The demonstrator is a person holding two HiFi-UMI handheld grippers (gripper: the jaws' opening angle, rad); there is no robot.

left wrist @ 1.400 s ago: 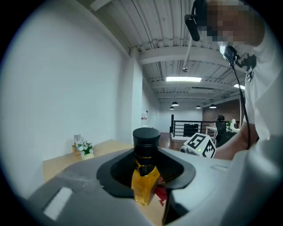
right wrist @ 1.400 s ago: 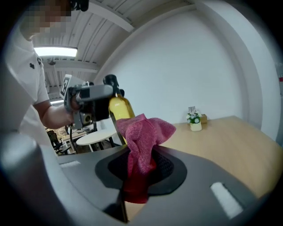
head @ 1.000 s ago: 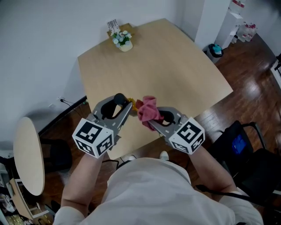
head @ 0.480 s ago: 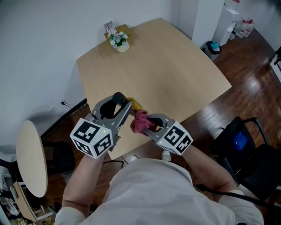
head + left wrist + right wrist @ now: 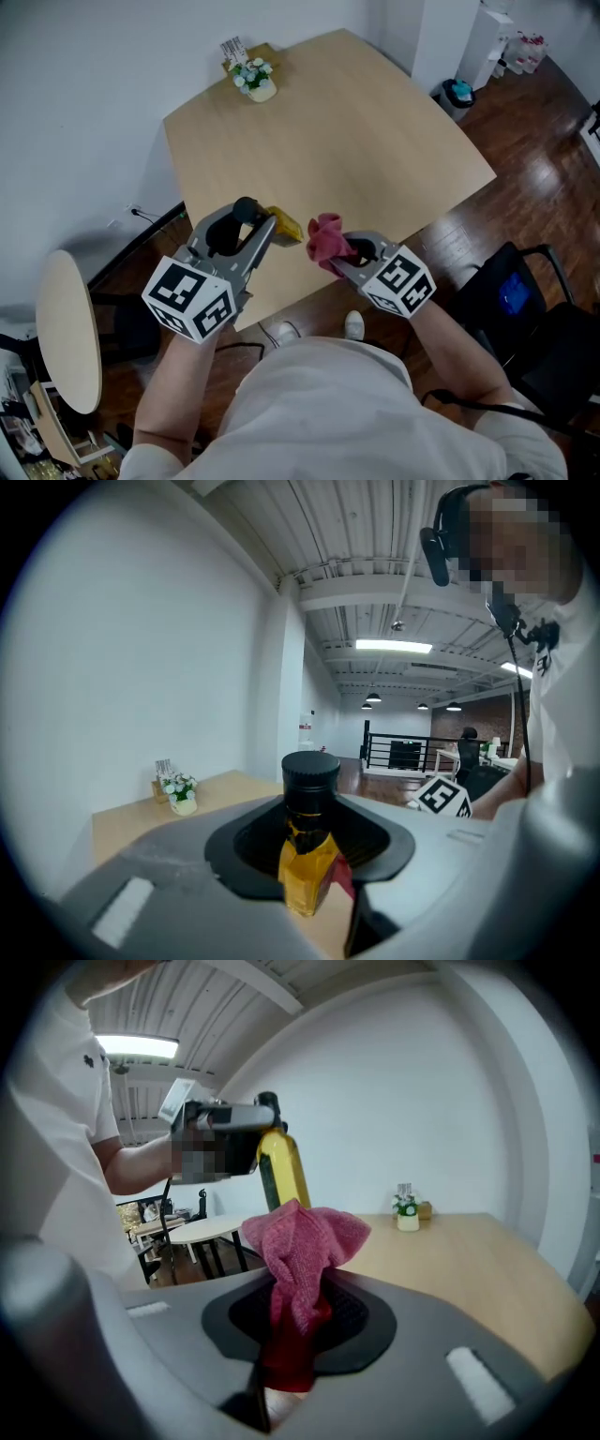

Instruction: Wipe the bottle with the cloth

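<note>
A yellow bottle (image 5: 282, 225) with a black cap (image 5: 310, 772) is held above the near edge of the wooden table (image 5: 356, 131), and my left gripper (image 5: 255, 225) is shut on its neck. In the left gripper view the bottle (image 5: 307, 874) stands upright between the jaws. My right gripper (image 5: 345, 251) is shut on a bunched pink cloth (image 5: 324, 239), a short way to the right of the bottle and apart from it. In the right gripper view the cloth (image 5: 300, 1251) rises from the jaws, with the bottle (image 5: 284, 1171) beyond it.
A small pot of white flowers (image 5: 253, 80) stands at the table's far corner by the wall. A round side table (image 5: 66, 328) is at the left, a dark chair (image 5: 525, 309) at the right on the wood floor, and a small bin (image 5: 457, 94) beyond the table.
The right gripper with the cloth came in against the bottle half a second ago, then drew back to the right. The left gripper with the bottle barely moved.
</note>
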